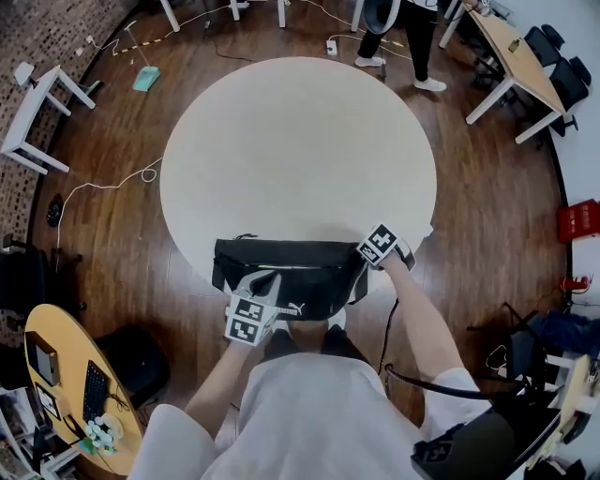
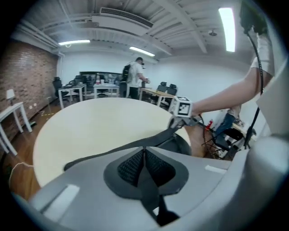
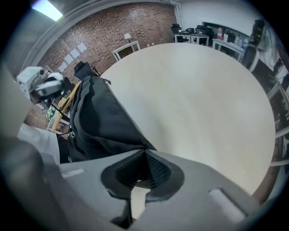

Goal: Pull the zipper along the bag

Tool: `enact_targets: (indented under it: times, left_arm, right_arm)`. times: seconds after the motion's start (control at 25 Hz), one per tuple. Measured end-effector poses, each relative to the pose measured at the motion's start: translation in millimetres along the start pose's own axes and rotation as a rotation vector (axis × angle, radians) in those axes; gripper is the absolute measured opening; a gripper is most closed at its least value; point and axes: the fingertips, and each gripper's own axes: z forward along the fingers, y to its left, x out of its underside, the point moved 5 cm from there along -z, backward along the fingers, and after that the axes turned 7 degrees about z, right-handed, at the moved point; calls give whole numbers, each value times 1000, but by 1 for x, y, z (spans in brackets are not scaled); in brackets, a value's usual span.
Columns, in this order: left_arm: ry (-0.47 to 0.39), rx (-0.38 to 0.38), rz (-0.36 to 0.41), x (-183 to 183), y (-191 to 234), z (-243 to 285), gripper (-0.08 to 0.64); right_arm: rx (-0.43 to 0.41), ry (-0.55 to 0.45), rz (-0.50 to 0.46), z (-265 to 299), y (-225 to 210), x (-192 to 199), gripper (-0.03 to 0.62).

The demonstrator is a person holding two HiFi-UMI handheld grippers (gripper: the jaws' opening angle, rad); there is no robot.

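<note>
A black waist bag (image 1: 309,281) lies along the near edge of the round cream table (image 1: 300,141). My left gripper (image 1: 272,279) reaches onto its top from the near side, jaws shut on the thin black zipper pull (image 2: 151,189) at the zipper line. In the left gripper view the bag's edge (image 2: 113,155) runs off to the right, toward the right gripper (image 2: 183,108). My right gripper (image 1: 364,260) is shut on the bag's right end, and the black fabric (image 3: 99,117) runs straight into its closed jaws (image 3: 144,153).
A person (image 1: 403,28) stands beyond the table's far side. A wooden desk (image 1: 511,52) is at the back right and a white side table (image 1: 33,103) at the left. A yellow desk with a keyboard (image 1: 80,375) sits at the near left. Cables (image 1: 103,183) trail on the floor.
</note>
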Motion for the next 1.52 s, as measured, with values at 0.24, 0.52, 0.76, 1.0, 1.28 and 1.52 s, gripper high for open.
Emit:
enact_targets:
  times: [0.24, 0.52, 0.76, 1.0, 1.28, 1.52]
  left_arm:
    - [82, 177, -122, -18, -113, 96, 188]
    - [180, 8, -160, -9, -101, 128, 51]
    - [121, 44, -122, 13, -66, 65, 43]
    - [139, -282, -79, 61, 88, -29, 41]
    - [308, -288, 98, 131, 236, -16, 41]
    - [179, -104, -126, 140, 232, -14, 44]
  right_arm:
    - [45, -23, 16, 1, 7, -2, -9]
    - [69, -50, -12, -3, 7, -2, -9]
    - [76, -49, -25, -4, 3, 6, -9]
    - [105, -47, -12, -3, 6, 4, -9]
    - [142, -41, 0, 3, 16, -5, -9]
    - [280, -78, -45, 6, 22, -16, -9]
